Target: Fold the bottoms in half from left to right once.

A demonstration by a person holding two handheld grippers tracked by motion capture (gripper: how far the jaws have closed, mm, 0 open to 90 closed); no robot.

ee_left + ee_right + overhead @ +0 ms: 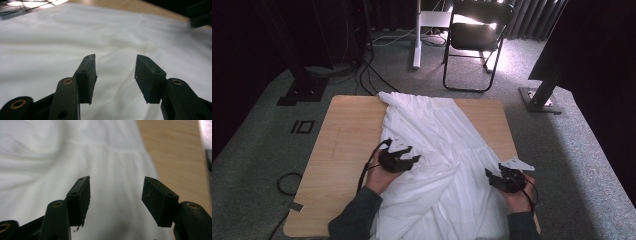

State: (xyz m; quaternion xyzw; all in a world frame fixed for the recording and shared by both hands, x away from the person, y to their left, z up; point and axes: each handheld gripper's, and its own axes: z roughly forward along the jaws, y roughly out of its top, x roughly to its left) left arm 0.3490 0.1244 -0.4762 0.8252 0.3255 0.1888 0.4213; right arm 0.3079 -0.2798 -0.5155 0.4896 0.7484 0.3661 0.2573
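The light wooden worktop (342,135) carries a white, pleated cloth garment (437,145) whose long axis runs from the narrow far end to the broad near edge, where it spills over. It lies spread but creased — any folding looks not yet begun. Left tool (402,161) and right tool (502,179) both gape, holding nothing — poised over the fabric.

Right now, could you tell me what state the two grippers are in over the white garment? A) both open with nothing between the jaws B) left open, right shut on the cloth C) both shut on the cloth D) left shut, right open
A: the left gripper and the right gripper each show jaws spread apart, with only the white garment lying beyond the gap.
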